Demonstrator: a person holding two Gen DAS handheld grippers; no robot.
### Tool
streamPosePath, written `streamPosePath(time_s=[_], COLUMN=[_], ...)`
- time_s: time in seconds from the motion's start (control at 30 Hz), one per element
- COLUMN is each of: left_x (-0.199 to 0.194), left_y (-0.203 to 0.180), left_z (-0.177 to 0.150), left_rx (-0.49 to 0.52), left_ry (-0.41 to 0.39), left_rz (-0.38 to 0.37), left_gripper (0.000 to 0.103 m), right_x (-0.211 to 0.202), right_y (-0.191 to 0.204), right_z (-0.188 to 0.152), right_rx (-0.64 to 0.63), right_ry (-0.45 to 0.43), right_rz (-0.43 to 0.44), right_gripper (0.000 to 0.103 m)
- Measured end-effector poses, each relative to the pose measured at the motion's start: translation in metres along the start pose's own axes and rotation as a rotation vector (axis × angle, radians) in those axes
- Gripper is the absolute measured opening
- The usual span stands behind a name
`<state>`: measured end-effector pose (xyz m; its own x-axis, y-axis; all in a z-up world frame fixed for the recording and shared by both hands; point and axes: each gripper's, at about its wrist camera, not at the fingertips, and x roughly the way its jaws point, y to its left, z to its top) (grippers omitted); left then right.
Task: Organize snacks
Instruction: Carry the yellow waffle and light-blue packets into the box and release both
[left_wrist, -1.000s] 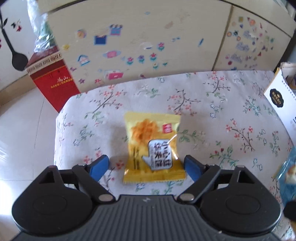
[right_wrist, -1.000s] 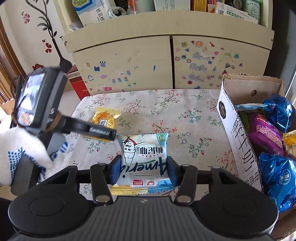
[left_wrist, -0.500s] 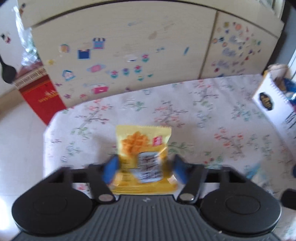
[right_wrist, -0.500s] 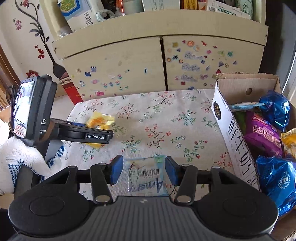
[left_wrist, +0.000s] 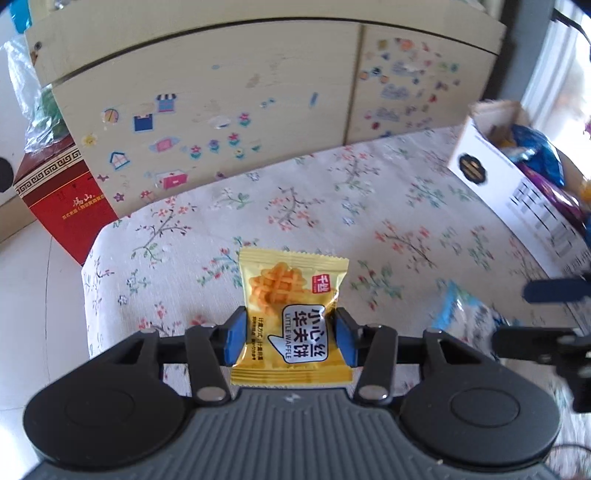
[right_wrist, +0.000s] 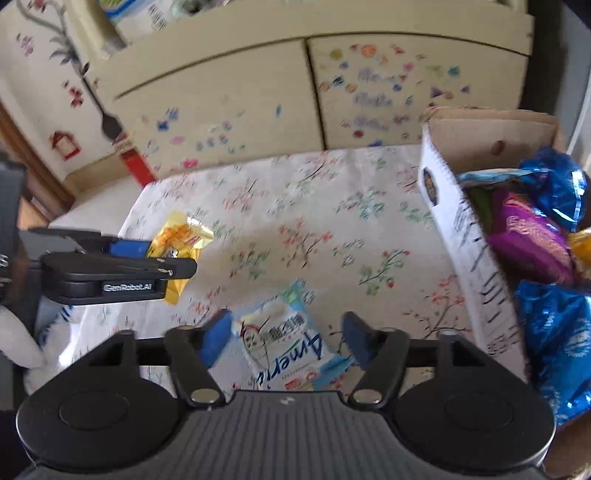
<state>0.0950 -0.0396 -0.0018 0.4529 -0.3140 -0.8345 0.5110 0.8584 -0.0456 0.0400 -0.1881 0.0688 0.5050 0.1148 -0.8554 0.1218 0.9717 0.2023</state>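
Note:
My left gripper (left_wrist: 290, 341) is shut on a yellow waffle snack packet (left_wrist: 291, 306) and holds it above the floral tablecloth (left_wrist: 332, 206); both also show in the right wrist view, the gripper (right_wrist: 147, 258) and the packet (right_wrist: 179, 236). My right gripper (right_wrist: 286, 341) is open, its blue pads apart on either side of a white and blue snack packet (right_wrist: 284, 343) that lies tilted on the cloth between them. That packet shows blurred in the left wrist view (left_wrist: 461, 310). A white cardboard box (right_wrist: 469, 236) at the right holds several snack bags (right_wrist: 528, 236).
A sticker-covered cabinet (left_wrist: 258, 96) stands behind the table. A red carton (left_wrist: 62, 199) stands on the floor at the left. The box wall (left_wrist: 517, 199) borders the table's right side.
My left gripper closed on the yellow packet and lifted it. My right gripper, shut on the white and blue packet before, opened; the packet now lies tilted on the cloth.

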Motion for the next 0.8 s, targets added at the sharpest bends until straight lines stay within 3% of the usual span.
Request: streamPosePath(time_s=[0.13,0.23,0.4,0.53,0.8], left_x=[-0.014,-0.024,-0.035,-0.046,-0.071], left_y=[-0.002,-0.004,-0.006,-0.014,-0.031], left_z=[-0.009,-0.013,-0.019,-0.024,-0.028], left_rx=[0.000,0.015,0.020,0.044,0.034], left_ry=[-0.003,-0.014,-0.024,-0.052,-0.119], left_rz=[0.000,0.009,0.028,0.059,0.054], left_gripper=[0.049,0.049,0.049,0.049,0.049], right_x=[0.010,0.023,0.030,0.019,-0.043], right_y=[0.010,0.016,0.023,0.024,0.031], right_z=[-0.004,-0.012,-0.018,-0.021,-0.018], right_rx=[-0.107,-0.184,-0.257,-0.244,-0.260], right_ry=[0.024,0.027,0.041,0.040,-0.093], right_rz=[0.004,-0.054,-0.103,-0.092,-0.089], right_gripper=[0.079,0.079,0.057,0.057,0.057])
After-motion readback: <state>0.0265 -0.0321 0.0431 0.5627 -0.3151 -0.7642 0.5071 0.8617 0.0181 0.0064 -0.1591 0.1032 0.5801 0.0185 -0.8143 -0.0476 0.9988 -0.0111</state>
